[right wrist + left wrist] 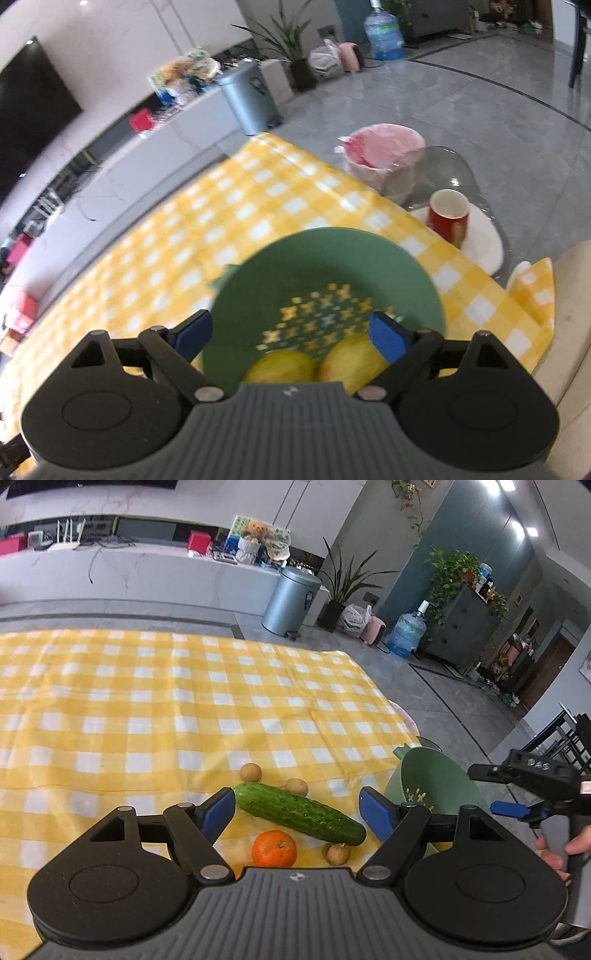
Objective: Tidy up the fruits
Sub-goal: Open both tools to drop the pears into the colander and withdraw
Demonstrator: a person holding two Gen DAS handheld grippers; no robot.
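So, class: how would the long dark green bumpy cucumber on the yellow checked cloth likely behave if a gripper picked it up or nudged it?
The long dark green bumpy cucumber looks straight and firm, so it probably stays stiff when lifted. Its round cross-section suggests it may roll sideways if pushed. Gripped near one end, its length could make it tilt; its glossy skin might slip slightly.

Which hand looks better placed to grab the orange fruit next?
Probably the left: its open fingers hover over the round orange fruit and long green cucumber. The right gripper hangs over the green bowl.

The left gripper [297, 808] has a ribbed grey body, black linkages, silver pivots and blue-padded fingers [218, 810].
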